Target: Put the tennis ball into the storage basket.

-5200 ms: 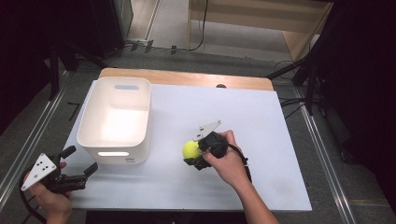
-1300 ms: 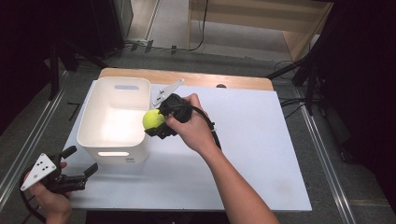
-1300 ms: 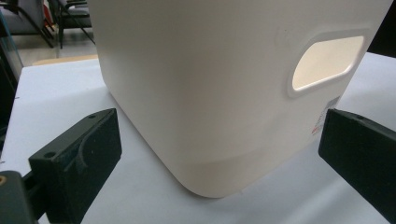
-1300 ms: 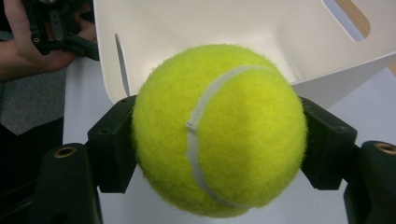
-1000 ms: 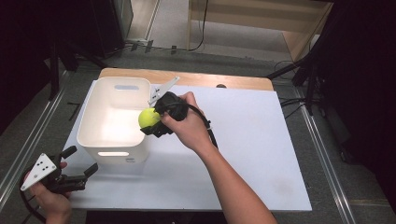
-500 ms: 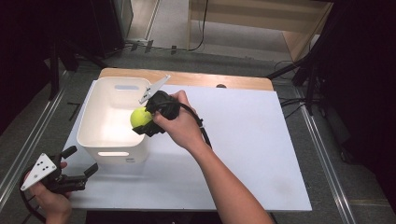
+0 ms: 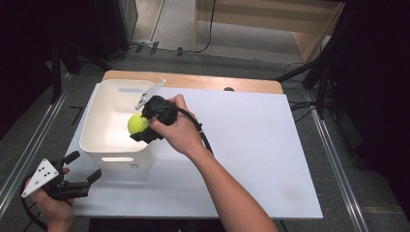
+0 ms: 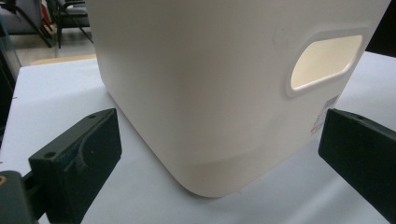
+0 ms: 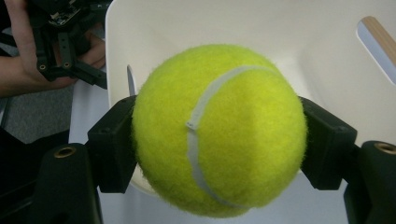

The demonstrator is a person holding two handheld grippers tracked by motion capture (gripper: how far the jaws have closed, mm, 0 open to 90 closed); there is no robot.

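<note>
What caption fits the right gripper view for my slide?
Right gripper clamps a tennis ball over the white bin.

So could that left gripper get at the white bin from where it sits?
Probably yes. The left gripper sits just off the white bin's near corner with its jaws open, and nothing lies between them. The right gripper, shut on the tennis ball, is over the bin's far side, out of the way.

Table (image 7: 251, 145): white board top, wood strip showing along the far edge, upper middle of the high view. White bin (image 7: 99, 145) sits directly on it at centre left, near the left edge, handle cutout facing the bottom of the frame. Small dark spot (image 7: 228, 89) at the far edge, just above centre. Grey floor around it.
</note>
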